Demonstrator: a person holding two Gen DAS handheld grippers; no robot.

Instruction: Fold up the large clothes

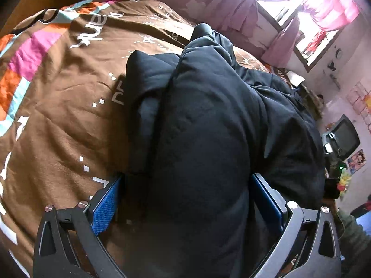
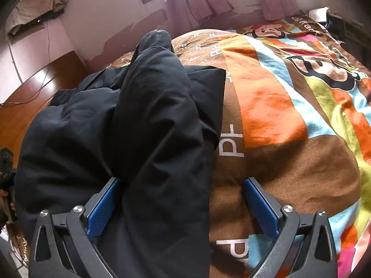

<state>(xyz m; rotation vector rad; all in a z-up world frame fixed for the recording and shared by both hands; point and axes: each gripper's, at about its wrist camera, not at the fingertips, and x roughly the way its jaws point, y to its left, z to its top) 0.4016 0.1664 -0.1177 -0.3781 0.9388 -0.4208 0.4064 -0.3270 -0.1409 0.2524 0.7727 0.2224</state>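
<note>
A large black padded jacket [image 1: 204, 120] lies bunched on a bed with a brown, multicoloured printed blanket [image 1: 58, 92]. In the left wrist view my left gripper [image 1: 185, 194] stands wide open, and a thick fold of the jacket fills the gap between its blue pads [image 1: 105, 210]. In the right wrist view the jacket [image 2: 143, 125] lies left of centre on the blanket [image 2: 289, 162]. My right gripper [image 2: 183, 199] is wide open; a jacket fold runs between its fingers against the left pad [image 2: 102, 210], with bare blanket by the right pad.
A pink wall with windows and pink curtains [image 2: 194, 2] runs behind the bed. A wooden headboard or cabinet [image 2: 34, 92] stands at left in the right wrist view. A chair and clutter [image 1: 343, 139] stand beside the bed in the left wrist view.
</note>
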